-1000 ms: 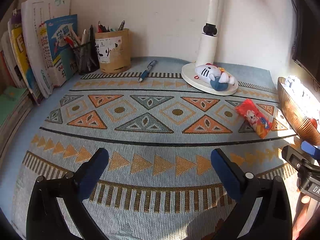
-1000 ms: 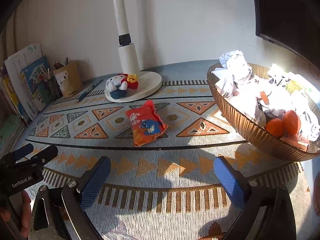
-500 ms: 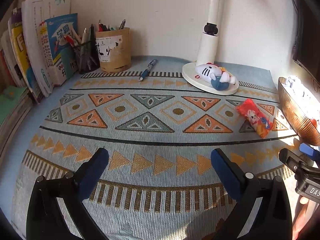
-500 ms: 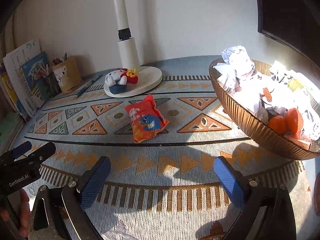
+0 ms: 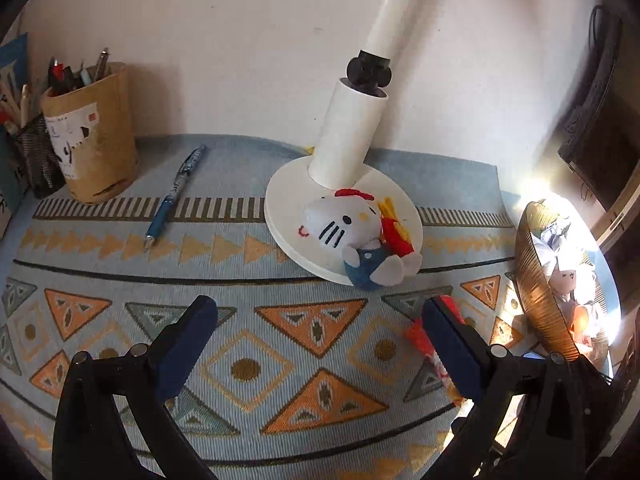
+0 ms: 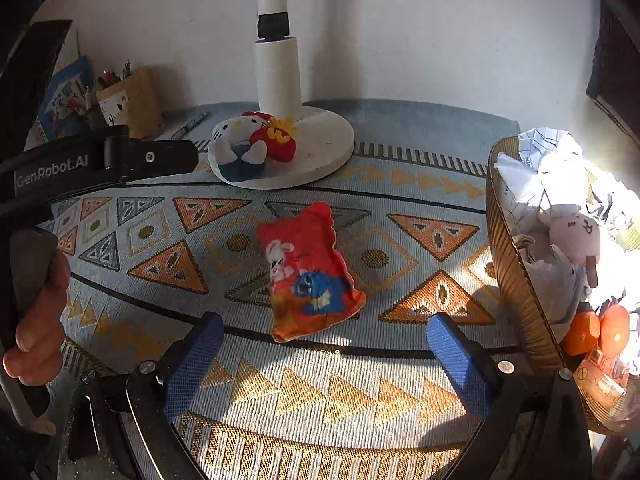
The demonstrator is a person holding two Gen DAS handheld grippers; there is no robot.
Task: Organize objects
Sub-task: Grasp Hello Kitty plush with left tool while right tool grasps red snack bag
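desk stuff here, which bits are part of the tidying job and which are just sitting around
Likely part of the job:
- red snack packet, loose on the mat
- cat plush, lying on the lamp base
- blue pen, loose by the cardboard pen holder
- wicker basket, already holding things

Just there:
- patterned mat
- mesh pen cup

A plush cat [image 5: 352, 232] is laid on the front of the lamp base [image 5: 288, 184], which is set at the back of the mat [image 5: 248, 308]. A snack packet [image 6: 308, 272] is placed before it. A pen [image 5: 176, 188] and pen holder [image 5: 92, 140] are found to the left, a bowl [image 6: 516, 264] of crumpled paper [image 6: 536, 160] to the right.
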